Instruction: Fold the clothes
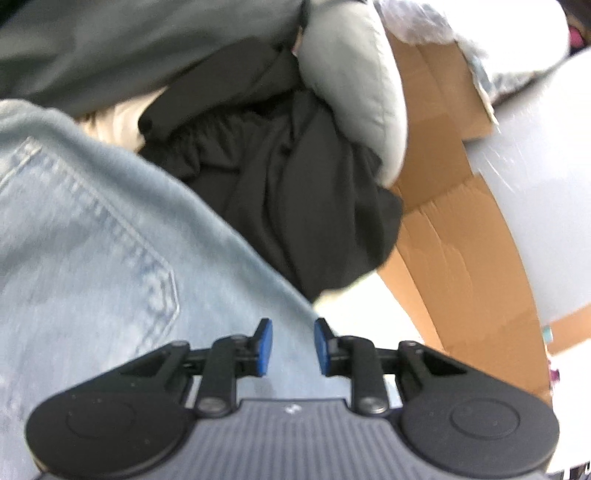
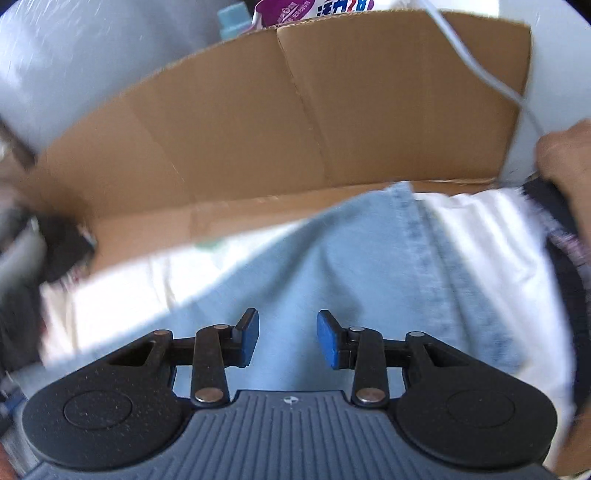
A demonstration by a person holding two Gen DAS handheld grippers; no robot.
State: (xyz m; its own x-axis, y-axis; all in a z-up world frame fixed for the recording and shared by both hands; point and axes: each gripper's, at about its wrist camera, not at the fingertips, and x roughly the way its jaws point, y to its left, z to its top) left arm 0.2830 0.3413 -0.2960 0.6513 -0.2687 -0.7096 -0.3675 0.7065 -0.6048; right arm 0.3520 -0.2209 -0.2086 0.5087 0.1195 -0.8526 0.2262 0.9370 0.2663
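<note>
Both the left gripper [image 1: 291, 347] and right gripper [image 2: 288, 339] are hovering half open, holding nothing, just above the jeans [image 1: 92, 240].

This looks like a home's laundry or storage corner, improvised rather than fitted out. The main landmark is a flattened brown cardboard box [image 2: 295, 122] standing as a backdrop. Against it, on the left-wrist side, unsorted clothing is heaped: a black garment [image 1: 288, 177], a grey padded piece [image 1: 354, 92] and pale blue jeans [image 1: 92, 229] spread in front. Above the cardboard's top edge peek a light blue bottle cap [image 2: 232, 20] and a purple-and-white printed packet [image 2: 314, 7], like household cleaning supplies. A white cable [image 2: 480, 70] trails across the cardboard's right part. Below it lies a white cloth-covered surface [image 2: 491, 251].
</note>
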